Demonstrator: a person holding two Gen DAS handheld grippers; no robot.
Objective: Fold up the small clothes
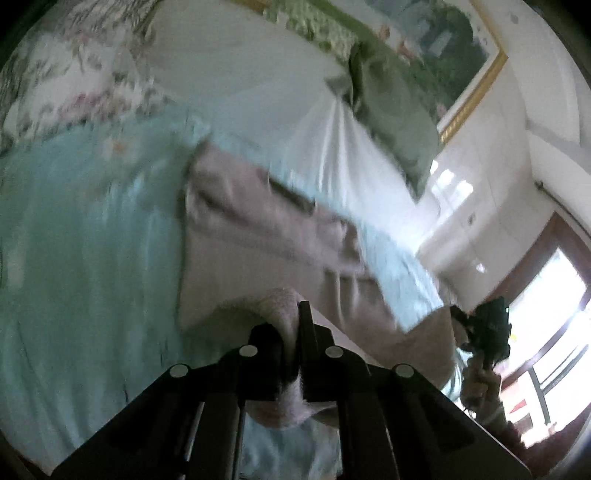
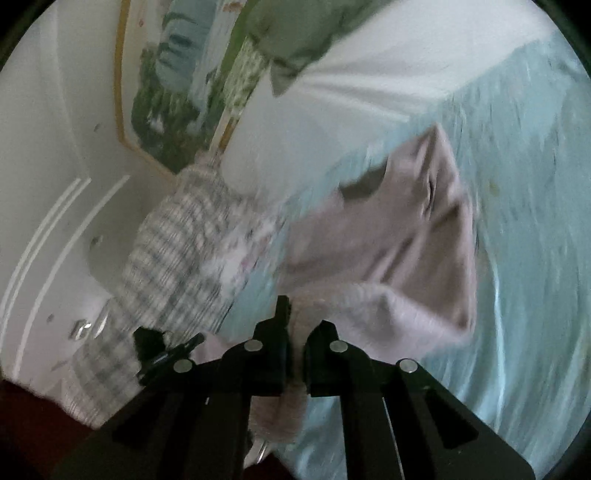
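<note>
While both frames are smeared with motion blur, the left gripper clearly has its two dark fingers pinched together on a fold of the pink garment, and the cloth bunches between the pads and spills out below them toward six o'clock. From that pinch the garment spreads up toward twelve o'clock, lifted over the pale blue bedspread. At four o'clock in the left wrist view the right gripper shows dark, at the far corner of the same cloth. In its own view the right gripper is likewise clamped on a ribbed edge of the pink garment, which stretches away toward one o'clock above the bedspread. A plaid piece of clothing lies at nine o'clock, a green pillow at twelve, and a gold-framed picture at eleven.
</note>
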